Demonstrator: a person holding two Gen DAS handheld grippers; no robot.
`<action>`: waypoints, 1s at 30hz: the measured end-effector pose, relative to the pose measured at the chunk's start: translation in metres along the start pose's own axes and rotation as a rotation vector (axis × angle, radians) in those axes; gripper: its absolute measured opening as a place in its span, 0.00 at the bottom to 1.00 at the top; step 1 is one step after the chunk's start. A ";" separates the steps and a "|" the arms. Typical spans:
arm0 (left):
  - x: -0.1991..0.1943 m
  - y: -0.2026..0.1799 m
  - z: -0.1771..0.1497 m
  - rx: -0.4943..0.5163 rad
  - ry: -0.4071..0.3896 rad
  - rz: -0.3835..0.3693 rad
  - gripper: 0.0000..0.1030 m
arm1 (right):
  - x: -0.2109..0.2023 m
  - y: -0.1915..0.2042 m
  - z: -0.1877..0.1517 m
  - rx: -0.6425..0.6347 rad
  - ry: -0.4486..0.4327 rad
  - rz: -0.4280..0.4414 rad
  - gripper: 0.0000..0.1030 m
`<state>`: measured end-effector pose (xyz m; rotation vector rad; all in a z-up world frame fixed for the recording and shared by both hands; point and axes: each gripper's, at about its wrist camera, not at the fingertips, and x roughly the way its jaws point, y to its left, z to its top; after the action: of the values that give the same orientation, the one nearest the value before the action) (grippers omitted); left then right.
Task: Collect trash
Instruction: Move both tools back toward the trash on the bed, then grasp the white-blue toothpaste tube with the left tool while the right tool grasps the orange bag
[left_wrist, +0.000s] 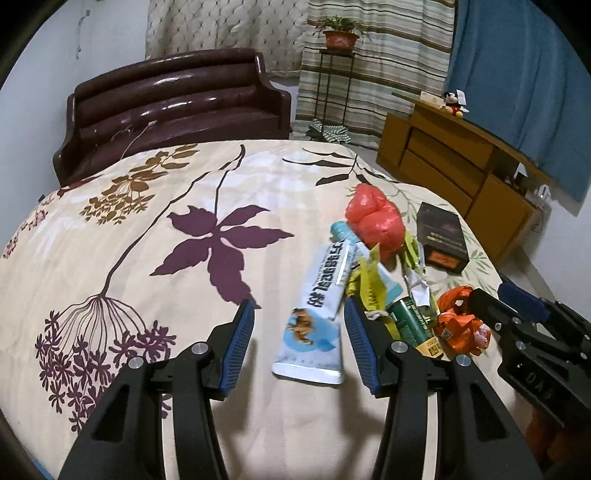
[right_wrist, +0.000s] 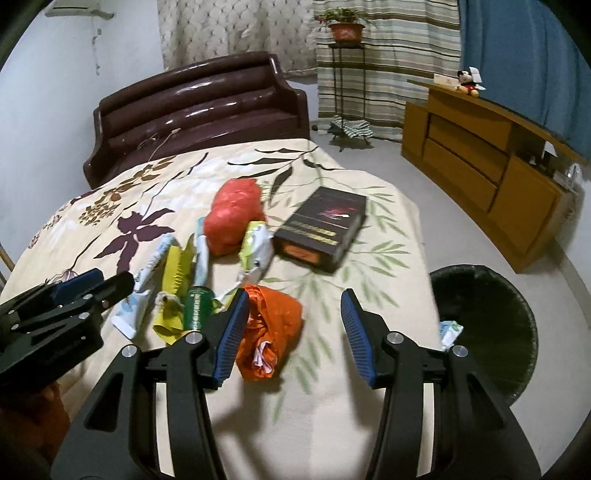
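While trash litters bed (left_wrist: 147, 258), toothpaste tube (left_wrist: 321, 306), bin (right_wrist: 517, 314)

The black woven waste basket (right_wrist: 491, 321) beside the bed is cut off behind the right gripper's arm. Print on the dark rectangular box (right_wrist: 321, 229) is too blurred to read. The yellow crumpled wrapper (left_wrist: 371, 284) lies partly hidden under the white-and-blue tube (left_wrist: 321, 306).

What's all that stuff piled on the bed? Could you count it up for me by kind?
Crumpled plastic bags: 2, red bag and orange bag
Tubes: 2, white-and-blue toothpaste tube and green tube
Dark box: 1
Yellow wrapper: 1
Pale crumpled packet: 1
Total: 7 that I can tell apart; smaller scraps in the pile are unclear.
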<state>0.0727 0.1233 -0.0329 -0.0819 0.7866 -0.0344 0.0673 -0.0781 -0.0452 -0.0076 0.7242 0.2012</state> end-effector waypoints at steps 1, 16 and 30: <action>0.000 0.000 -0.001 -0.001 0.002 -0.004 0.50 | 0.001 0.002 0.000 -0.003 0.000 0.000 0.49; 0.019 -0.001 0.000 0.024 0.055 -0.028 0.56 | 0.010 0.009 0.002 -0.011 0.027 -0.008 0.50; 0.032 0.003 0.008 0.015 0.093 -0.051 0.44 | 0.020 0.007 -0.005 -0.006 0.062 0.015 0.50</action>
<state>0.1012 0.1244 -0.0504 -0.0868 0.8771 -0.0927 0.0776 -0.0682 -0.0617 -0.0142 0.7854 0.2187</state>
